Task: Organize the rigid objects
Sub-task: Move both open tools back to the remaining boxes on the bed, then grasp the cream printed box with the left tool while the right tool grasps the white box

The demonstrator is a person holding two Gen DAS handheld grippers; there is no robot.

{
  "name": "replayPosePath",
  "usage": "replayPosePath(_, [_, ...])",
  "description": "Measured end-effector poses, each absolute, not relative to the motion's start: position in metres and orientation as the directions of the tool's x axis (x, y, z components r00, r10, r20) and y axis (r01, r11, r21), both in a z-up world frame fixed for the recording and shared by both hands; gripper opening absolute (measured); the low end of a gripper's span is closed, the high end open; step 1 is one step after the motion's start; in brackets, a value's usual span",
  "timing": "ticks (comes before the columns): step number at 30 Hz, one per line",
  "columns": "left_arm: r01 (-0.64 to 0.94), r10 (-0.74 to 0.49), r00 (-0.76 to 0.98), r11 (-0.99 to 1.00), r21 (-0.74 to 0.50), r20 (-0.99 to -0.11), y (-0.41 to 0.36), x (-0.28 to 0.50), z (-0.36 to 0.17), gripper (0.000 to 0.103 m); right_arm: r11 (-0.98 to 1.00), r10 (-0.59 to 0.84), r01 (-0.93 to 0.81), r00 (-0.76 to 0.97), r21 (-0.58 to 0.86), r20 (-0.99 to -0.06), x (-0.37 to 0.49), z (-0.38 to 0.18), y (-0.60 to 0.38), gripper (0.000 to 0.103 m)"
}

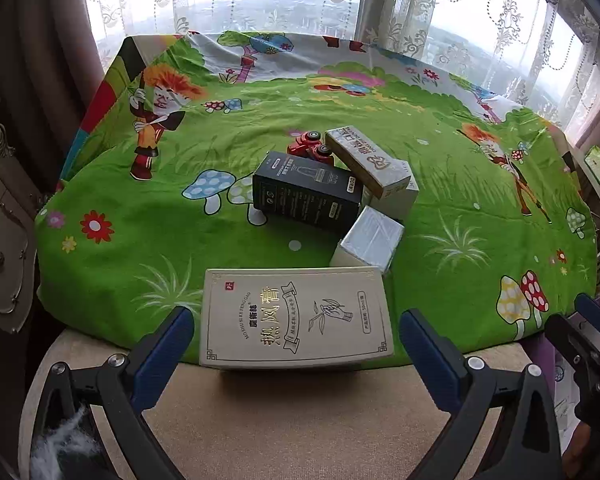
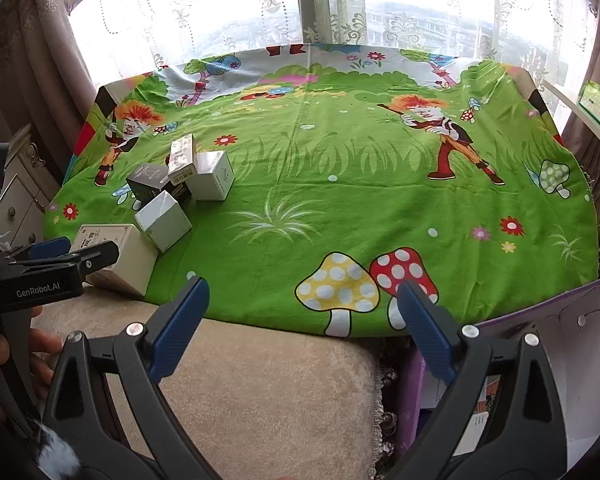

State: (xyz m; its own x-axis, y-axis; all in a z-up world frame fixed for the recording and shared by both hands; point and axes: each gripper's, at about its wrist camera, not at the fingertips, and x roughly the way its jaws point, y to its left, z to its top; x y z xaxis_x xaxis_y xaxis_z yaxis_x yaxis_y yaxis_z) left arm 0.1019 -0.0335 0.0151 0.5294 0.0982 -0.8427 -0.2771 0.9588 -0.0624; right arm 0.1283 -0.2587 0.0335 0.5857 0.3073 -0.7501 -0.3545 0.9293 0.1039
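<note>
Cream box point(image 1: 296, 316) lies flat at the near edge of the surface point(image 1: 480, 240), between the wide-spread fingers of the left claw point(image 1: 296, 340).

Neither blue finger point(image 1: 168, 344) seems to touch the box, though the angle makes that hard to judge. Just beyond it sits a heap: a white box point(image 1: 370, 246), a black box point(image 1: 306, 190), a tan box point(image 1: 364, 160) leaning across another pale box point(image 1: 398, 196), and a red toy point(image 1: 310, 146) behind. The right claw point(image 2: 302, 316) hangs wide and empty over the mushroom print, well apart from the heap.
</note>
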Motion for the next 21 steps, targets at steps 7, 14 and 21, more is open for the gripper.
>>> replayPosePath(7, [-0.268,0.074,0.482,0.961,-0.067,-0.873,-0.03,0.112,0.0,0.103,0.917,0.316,-0.389,0.583,0.084,-0.749,0.144,0.034,-0.236,0.096])
replayPosePath(14, [-0.243,0.031,0.5,0.964,-0.105,-0.865,-0.027,0.113,-0.004,0.103,0.899,0.337,-0.433,0.585,0.068,-0.738,0.162,0.039,-0.206,0.096])
replayPosePath(21, [-0.235,0.014,0.532,0.963,-0.132,-0.847,-0.026,0.109,-0.007,0.102,0.862,0.382,-0.504,0.571,0.057,-0.727,0.18,0.043,-0.166,0.096])
